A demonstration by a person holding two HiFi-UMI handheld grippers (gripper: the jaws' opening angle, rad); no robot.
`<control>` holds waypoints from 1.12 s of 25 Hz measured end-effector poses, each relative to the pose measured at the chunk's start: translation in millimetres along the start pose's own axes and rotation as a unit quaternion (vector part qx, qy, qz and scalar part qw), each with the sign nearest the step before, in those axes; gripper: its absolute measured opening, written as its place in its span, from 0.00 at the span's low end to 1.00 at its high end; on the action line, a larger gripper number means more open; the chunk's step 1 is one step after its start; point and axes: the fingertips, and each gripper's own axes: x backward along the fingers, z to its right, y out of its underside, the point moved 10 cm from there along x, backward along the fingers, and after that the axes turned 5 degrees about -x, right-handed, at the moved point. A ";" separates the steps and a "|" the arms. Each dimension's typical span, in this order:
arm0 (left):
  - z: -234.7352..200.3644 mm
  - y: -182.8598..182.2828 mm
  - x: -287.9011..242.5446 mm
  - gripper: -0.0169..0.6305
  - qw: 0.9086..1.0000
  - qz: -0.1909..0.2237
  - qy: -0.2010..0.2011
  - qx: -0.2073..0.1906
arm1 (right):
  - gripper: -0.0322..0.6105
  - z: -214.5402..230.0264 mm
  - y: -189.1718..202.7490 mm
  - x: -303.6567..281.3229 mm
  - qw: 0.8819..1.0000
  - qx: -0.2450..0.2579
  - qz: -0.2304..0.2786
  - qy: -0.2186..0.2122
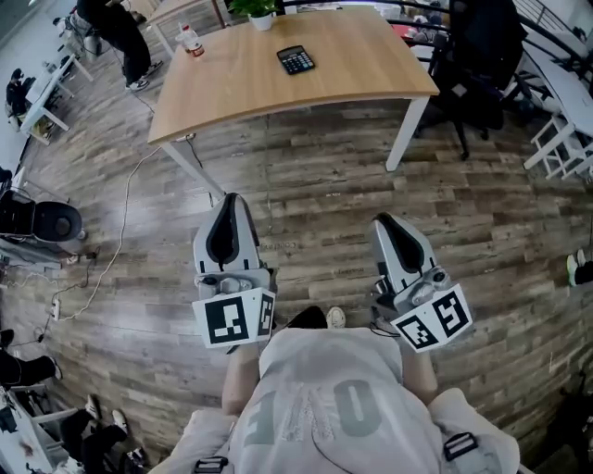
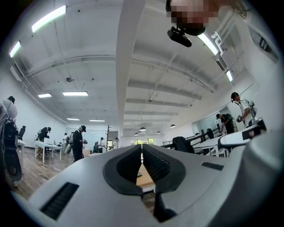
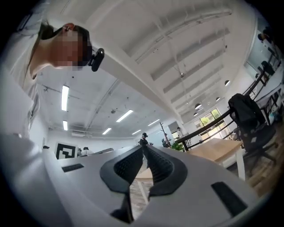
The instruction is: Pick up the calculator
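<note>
Brown plank floor (image 1: 315, 185), then light wooden table (image 1: 361, 56), ahead of me.
Black rectangular calculator (image 1: 296, 59) lies far beyond my closed, empty left gripper (image 1: 230, 200) and right gripper (image 1: 384, 220).

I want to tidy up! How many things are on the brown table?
3: a black calculator near the middle, a bottle at the far-left corner, a potted plant at the far edge; more may hide there.

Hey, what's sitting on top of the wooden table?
On the table: a black calculator near the middle, a bottle at the left end, and a potted plant at the far edge, its top cut off by the frame.
</note>
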 end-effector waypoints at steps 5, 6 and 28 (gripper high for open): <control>29.5 -2.1 -8.2 0.05 0.999 0.021 0.022 0.026 | 0.08 22.8 3.5 -2.3 0.992 0.057 -0.067 0.094; 33.4 -1.6 -10.5 0.05 0.999 0.020 0.025 0.026 | 0.08 21.8 3.2 -3.1 0.989 0.077 -0.076 0.102; 15.9 108.7 -135.2 0.05 0.998 -0.032 0.044 0.030 | 0.08 120.7 53.4 -95.9 0.968 0.169 -0.139 0.120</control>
